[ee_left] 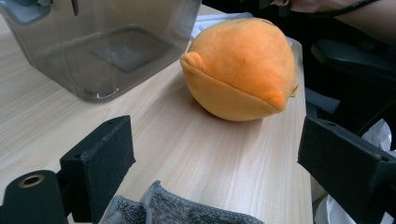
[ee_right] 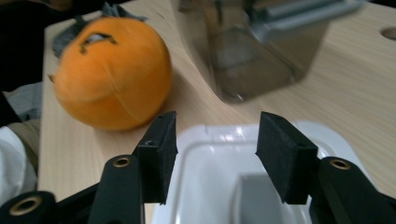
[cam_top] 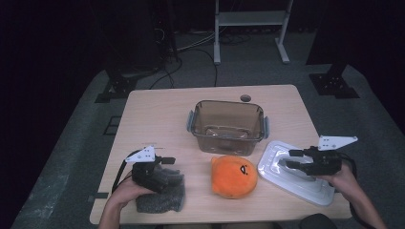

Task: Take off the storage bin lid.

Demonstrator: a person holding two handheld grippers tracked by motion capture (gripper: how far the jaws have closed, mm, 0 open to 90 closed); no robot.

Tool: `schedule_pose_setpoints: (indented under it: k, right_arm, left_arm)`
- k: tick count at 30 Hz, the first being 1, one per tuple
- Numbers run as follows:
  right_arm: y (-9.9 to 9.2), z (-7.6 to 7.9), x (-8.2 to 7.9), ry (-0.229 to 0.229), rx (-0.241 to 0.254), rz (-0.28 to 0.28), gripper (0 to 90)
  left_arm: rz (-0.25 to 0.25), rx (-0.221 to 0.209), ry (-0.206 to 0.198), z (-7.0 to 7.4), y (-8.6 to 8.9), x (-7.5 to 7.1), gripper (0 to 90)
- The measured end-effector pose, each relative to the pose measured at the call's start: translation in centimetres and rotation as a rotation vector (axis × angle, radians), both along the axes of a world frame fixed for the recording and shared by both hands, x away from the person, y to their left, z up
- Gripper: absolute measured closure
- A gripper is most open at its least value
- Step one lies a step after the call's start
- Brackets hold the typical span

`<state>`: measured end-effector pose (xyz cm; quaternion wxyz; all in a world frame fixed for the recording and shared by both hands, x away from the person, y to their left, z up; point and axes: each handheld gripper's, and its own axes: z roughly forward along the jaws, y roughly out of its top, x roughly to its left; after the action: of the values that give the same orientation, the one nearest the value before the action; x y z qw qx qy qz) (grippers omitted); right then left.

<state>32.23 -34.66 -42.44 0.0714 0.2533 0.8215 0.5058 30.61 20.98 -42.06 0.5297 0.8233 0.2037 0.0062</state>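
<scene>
The right tongs (cam_top: pixel 292 159) hovered half open over the white lid (cam_top: pixel 279 160), gripping nothing. The left tongs (cam_top: pixel 168 161) stood wide open above the grey cloth (cam_top: pixel 165 198), empty.

The tabletop (cam_top: pixel 153 109) is pale wood-grain laminate with rounded corners and a round cable port (cam_top: pixel 245 98) near its far edge. It stands on grey speckled carpet (cam_top: pixel 71 143), lit immediately around the table and falling off into darkness beyond. At the back of the room, a white metal frame (cam_top: pixel 250 28) with a low shelf rests on two floor rails. Black cables (cam_top: pixel 191 47) trail loosely over the carpet behind the table. Dark stand bases (cam_top: pixel 334 83) sit on the floor at the far right, and another (cam_top: pixel 114 88) at the far left. The surroundings are unlit; walls cannot be made out.
</scene>
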Motion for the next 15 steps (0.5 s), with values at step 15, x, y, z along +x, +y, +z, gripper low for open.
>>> schedule_pose_setpoints:
  k: [15]
  right_arm:
    - [7.2, 3.9, -0.6, -0.062, 0.047, 0.215, 36.2]
  left_arm:
    - [-0.001, -0.004, -0.008, 0.2, 0.1, -0.1, 9.5]
